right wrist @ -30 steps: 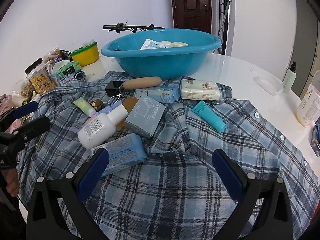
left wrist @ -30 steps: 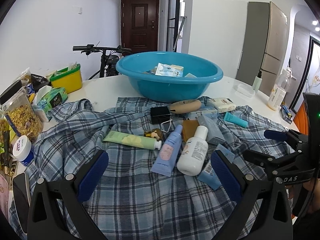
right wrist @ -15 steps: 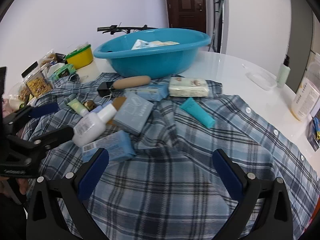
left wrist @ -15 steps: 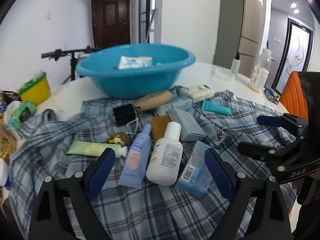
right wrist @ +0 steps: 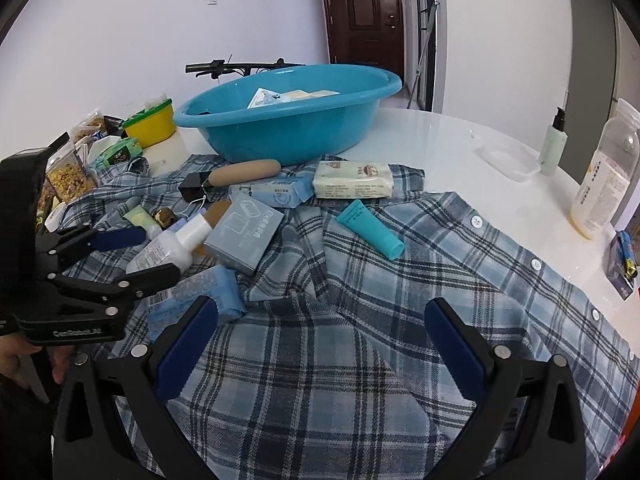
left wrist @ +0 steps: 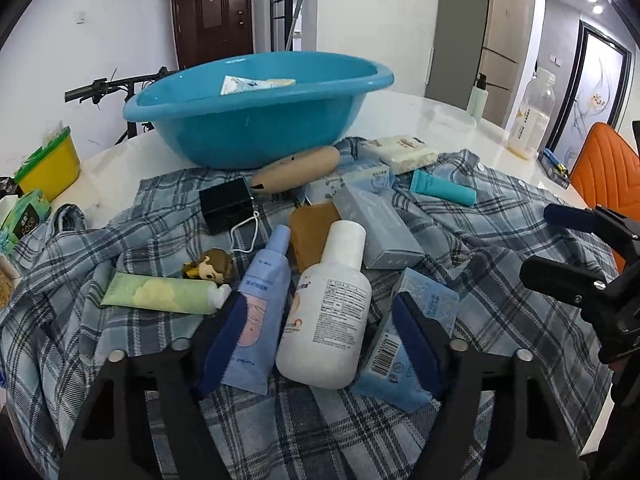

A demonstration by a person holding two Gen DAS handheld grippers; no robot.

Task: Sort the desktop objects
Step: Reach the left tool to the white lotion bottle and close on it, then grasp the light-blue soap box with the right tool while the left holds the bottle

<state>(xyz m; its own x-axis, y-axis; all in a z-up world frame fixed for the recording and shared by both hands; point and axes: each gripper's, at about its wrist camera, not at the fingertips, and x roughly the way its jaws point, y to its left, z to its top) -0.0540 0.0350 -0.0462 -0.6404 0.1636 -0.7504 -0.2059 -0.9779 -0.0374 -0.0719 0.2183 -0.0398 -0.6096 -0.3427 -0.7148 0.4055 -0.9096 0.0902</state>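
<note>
A white lotion bottle (left wrist: pixel 328 312) lies on the plaid shirt (left wrist: pixel 120 360), between a lavender tube (left wrist: pixel 260 292) and a light blue pack (left wrist: pixel 420 308). My left gripper (left wrist: pixel 320 338) straddles the bottle and its jaws are closing. Gaps still show between both pads and the bottle. From the right wrist view the left gripper (right wrist: pixel 136 258) reaches in from the left over the same bottle (right wrist: pixel 168 246). My right gripper (right wrist: pixel 320 332) hangs open over bare shirt (right wrist: pixel 360 360), holding nothing. A blue basin (left wrist: pixel 248 120) with a few packets inside stands behind the pile.
On the shirt also lie a green tube (left wrist: pixel 160 298), a small figurine (left wrist: pixel 210 266), a black box (left wrist: pixel 226 208), a tan handle (left wrist: pixel 298 168), a grey-blue box (left wrist: pixel 380 228), a teal tube (left wrist: pixel 442 190) and a tissue pack (left wrist: pixel 404 150). Bottles (right wrist: pixel 600 192) stand far right, snack tubs (right wrist: pixel 150 124) far left.
My left gripper has come down and forward onto the white bottle, and its jaws have narrowed from wide open. The right gripper has barely shifted.
</note>
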